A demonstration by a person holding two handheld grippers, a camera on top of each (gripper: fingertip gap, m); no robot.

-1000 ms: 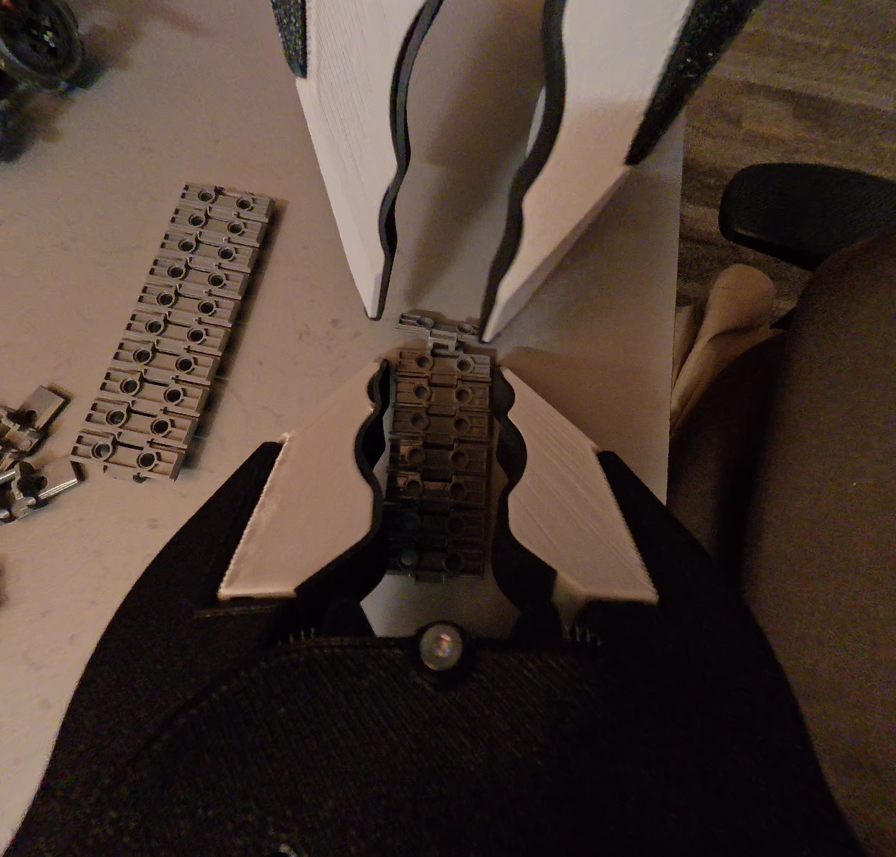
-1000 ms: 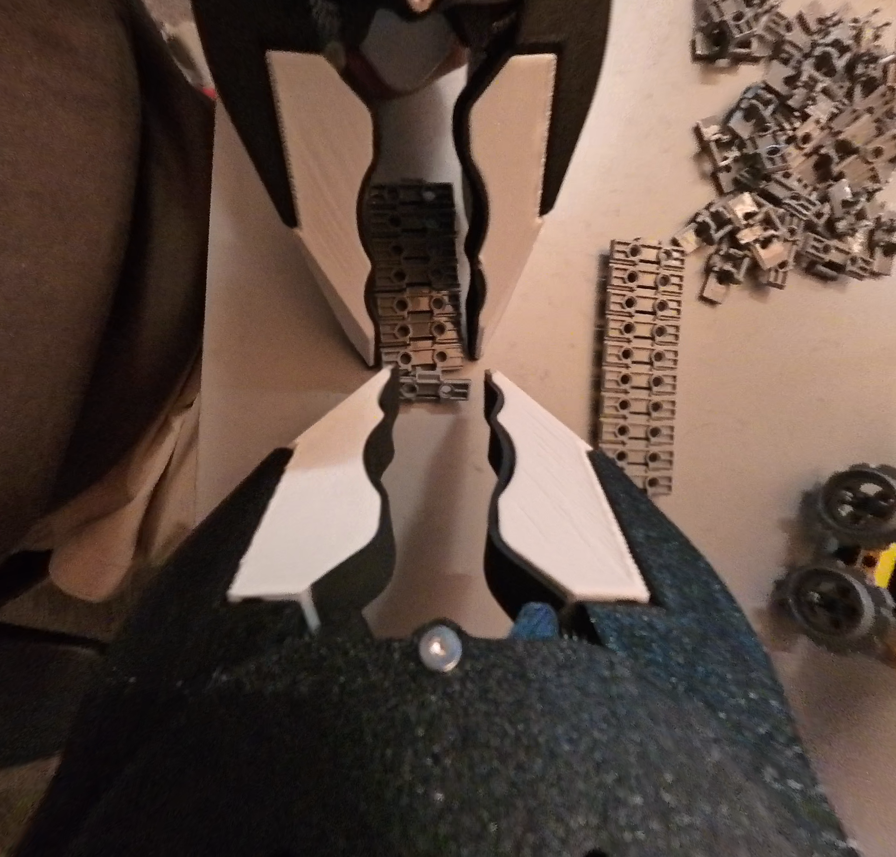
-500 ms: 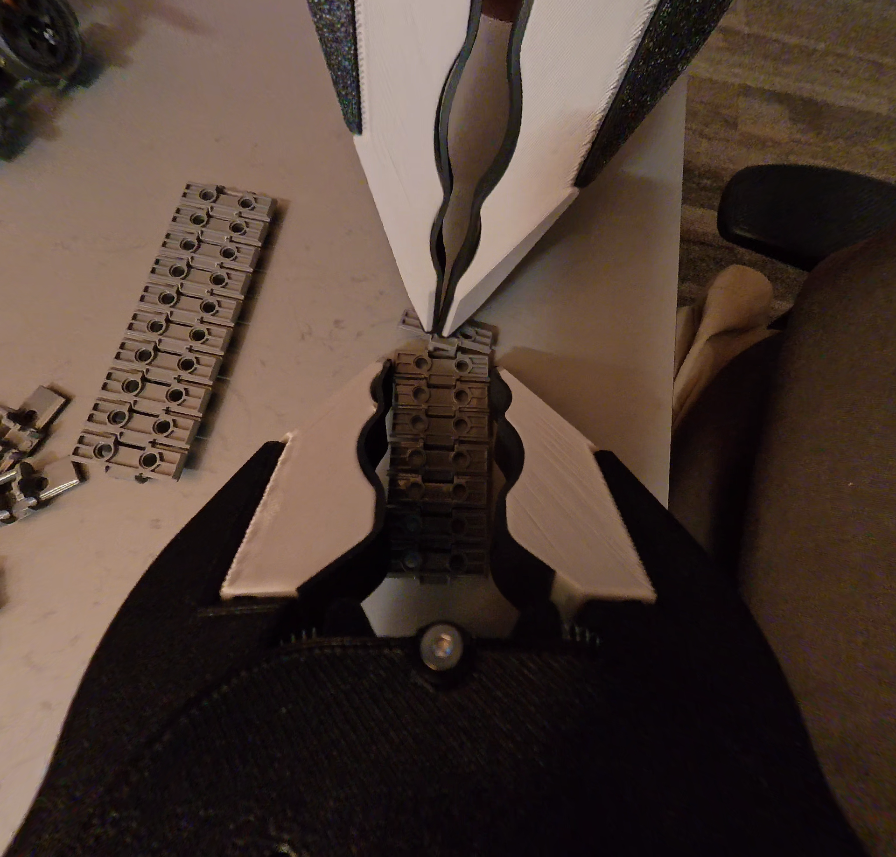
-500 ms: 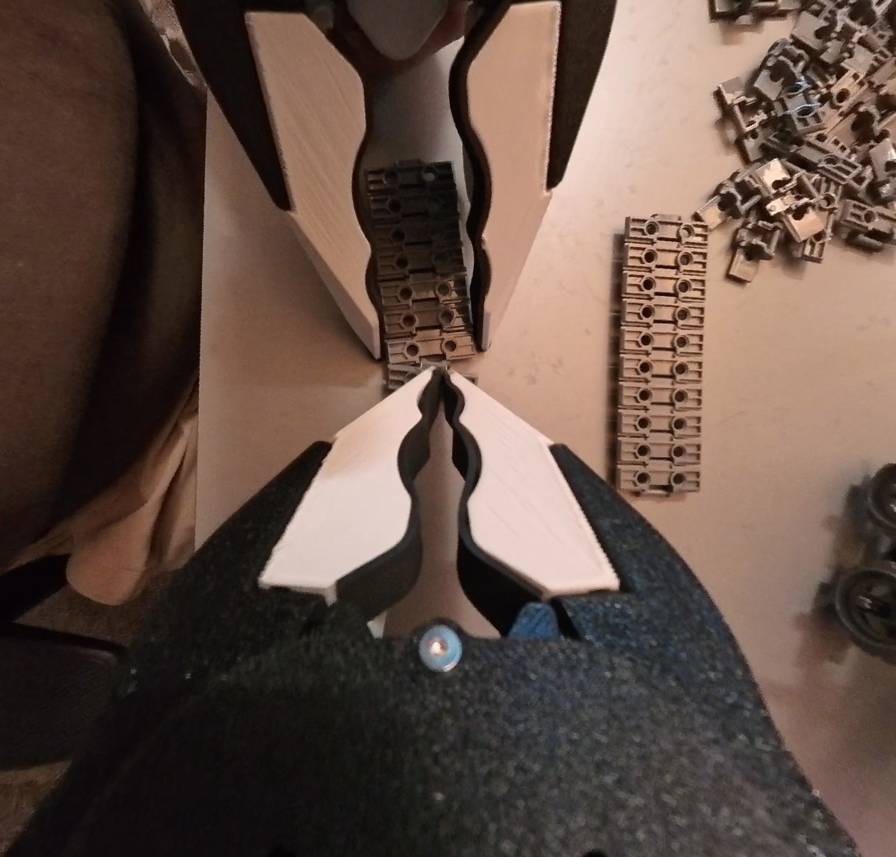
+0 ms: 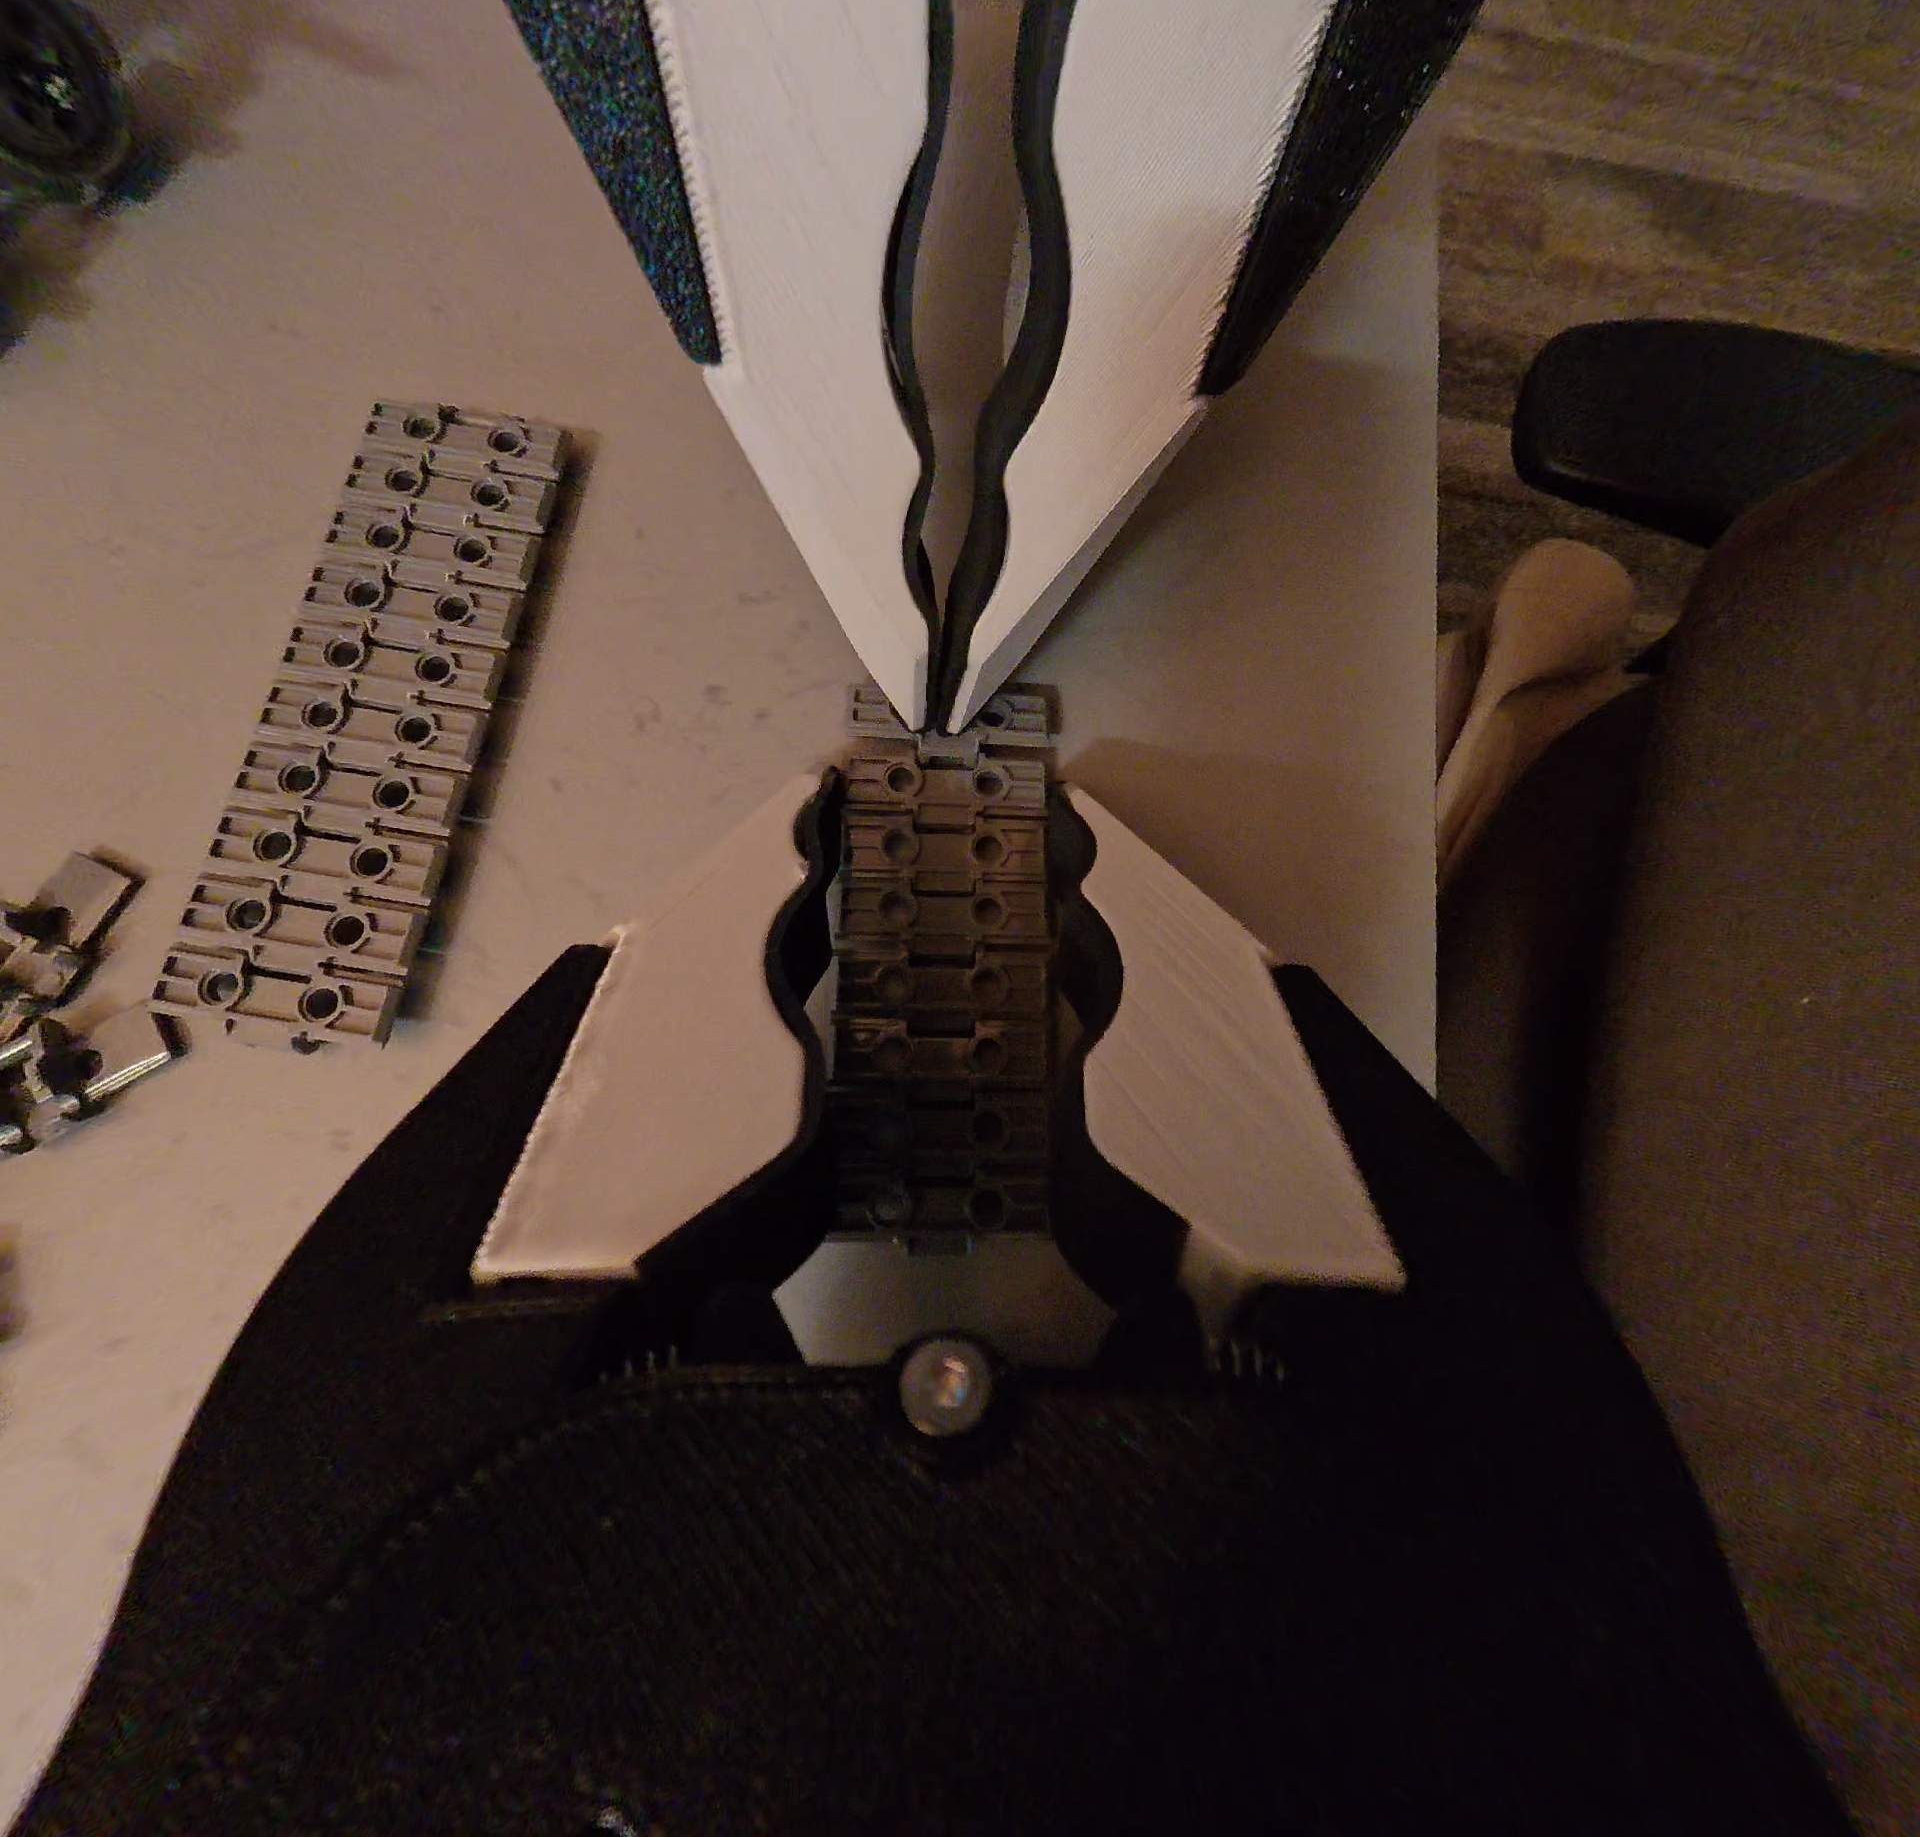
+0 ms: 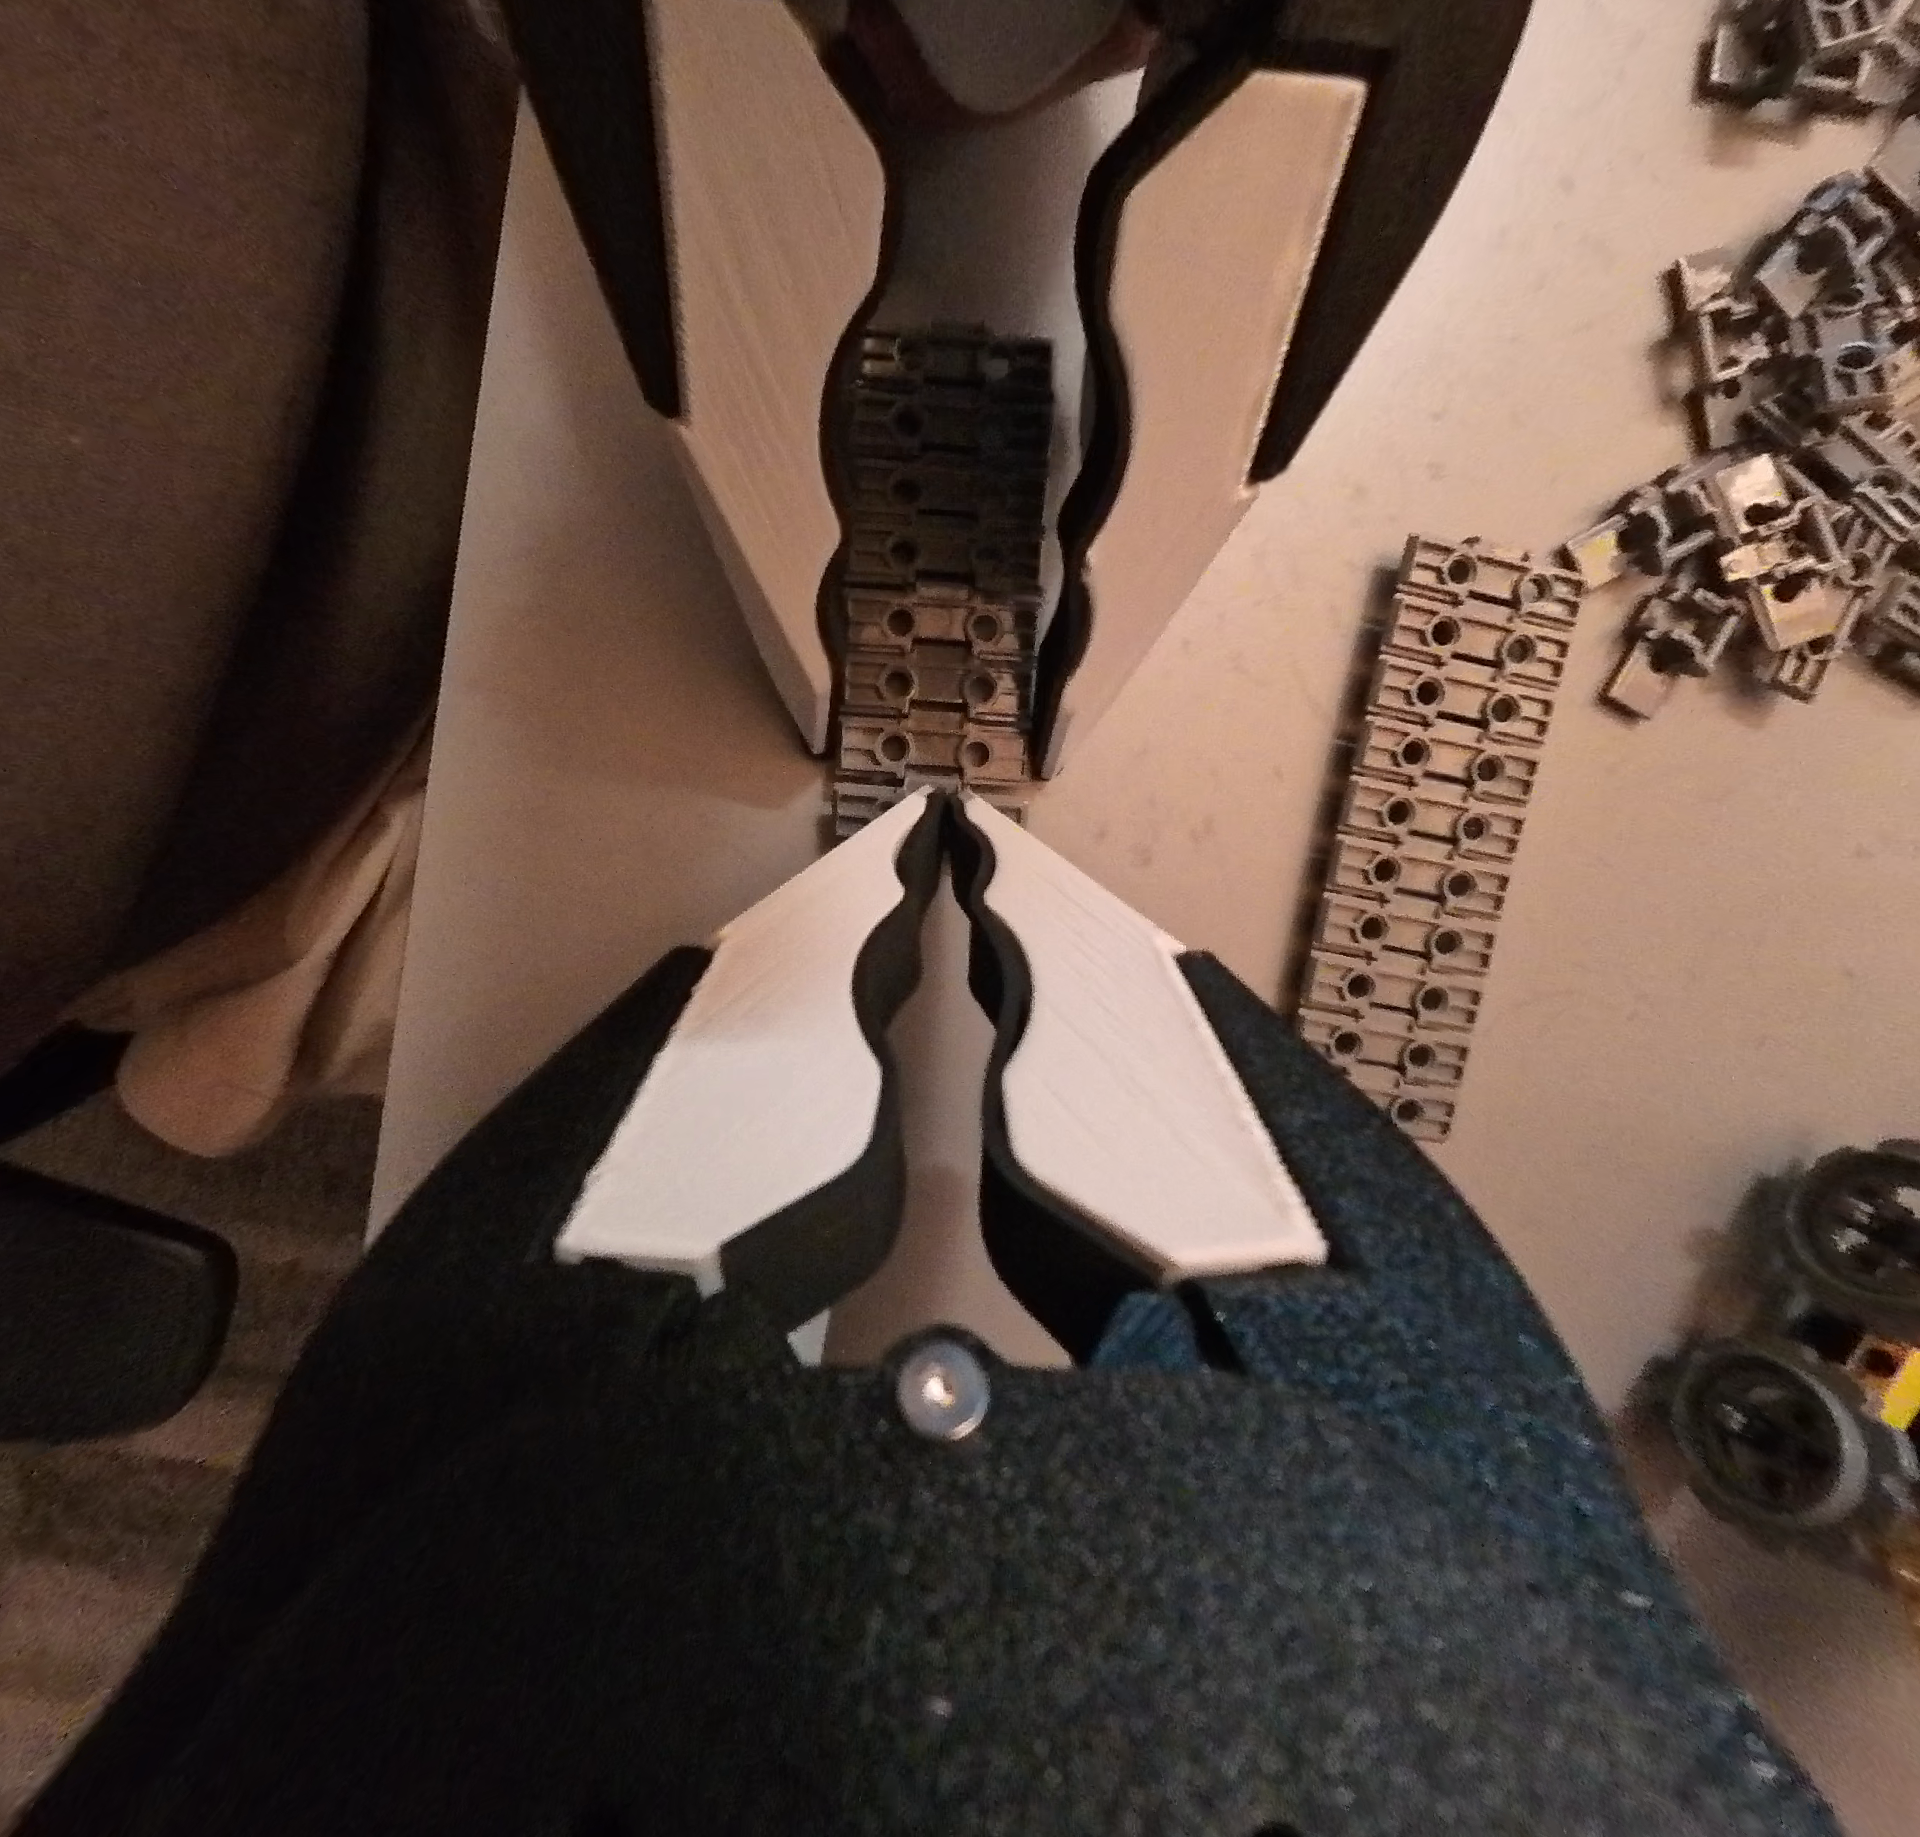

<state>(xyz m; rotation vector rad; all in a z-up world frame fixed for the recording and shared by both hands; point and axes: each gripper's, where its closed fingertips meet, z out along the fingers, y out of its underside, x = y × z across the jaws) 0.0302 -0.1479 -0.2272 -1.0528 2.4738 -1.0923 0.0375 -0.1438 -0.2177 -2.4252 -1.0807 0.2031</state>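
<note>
Clamping grey track strip (image 5: 940,966): left gripper (image 5: 940,800); right gripper (image 6: 943,800) pinching end link.

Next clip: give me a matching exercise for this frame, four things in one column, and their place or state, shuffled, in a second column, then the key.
Things
1. left gripper
2. right gripper
3. loose grey track strip
4. pile of loose grey links

Places or states
A. lies flat on the table, held by nothing
B. fingertips pinched together at the end link of the held strip
C. heaped beyond the flat strip in the right wrist view
D. clamped along both sides of a grey track strip

Pairs: 1-D, 2-B, 3-A, 4-C
</note>
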